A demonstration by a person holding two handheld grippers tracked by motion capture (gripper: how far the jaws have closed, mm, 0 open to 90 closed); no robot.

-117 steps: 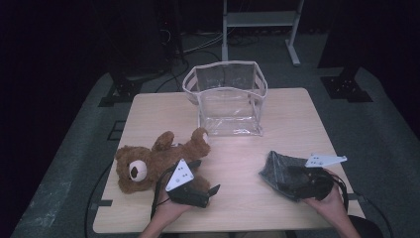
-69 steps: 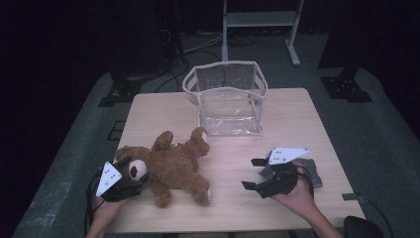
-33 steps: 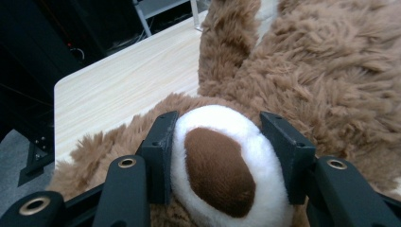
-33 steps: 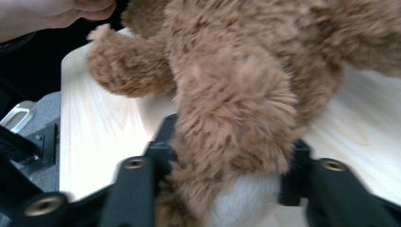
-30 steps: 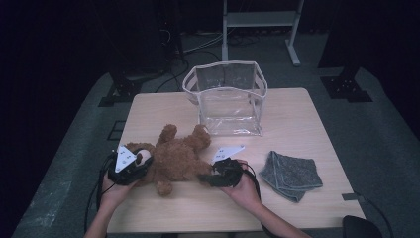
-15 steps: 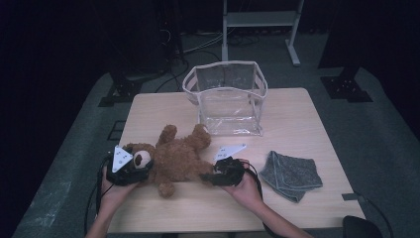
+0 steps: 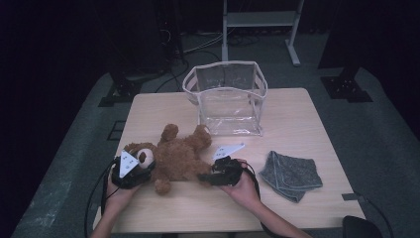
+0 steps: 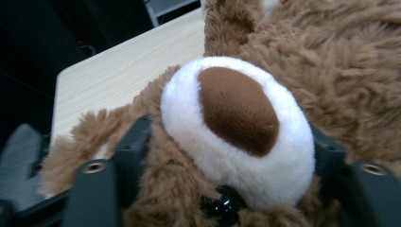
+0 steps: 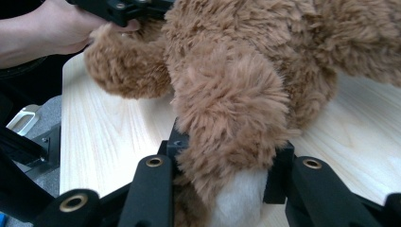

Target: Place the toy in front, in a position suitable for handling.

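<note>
The bear (image 7: 173, 156) lies at the table's (image 7: 317, 114) lower left, before the bag (image 7: 227, 101). The left gripper (image 7: 134, 171) has just been closing on its head and now grips it; the right gripper (image 7: 205, 177) clamps a leg, likely so both ends lift together.

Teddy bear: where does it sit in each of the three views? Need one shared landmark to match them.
High view: teddy bear lies left of centre on the table, between both grippers.
Left gripper view: its head sits between the jaws, white snout at centre.
Right gripper view: one leg between the jaws, body across the top.
Shared landmark: the light wooden table.
</note>
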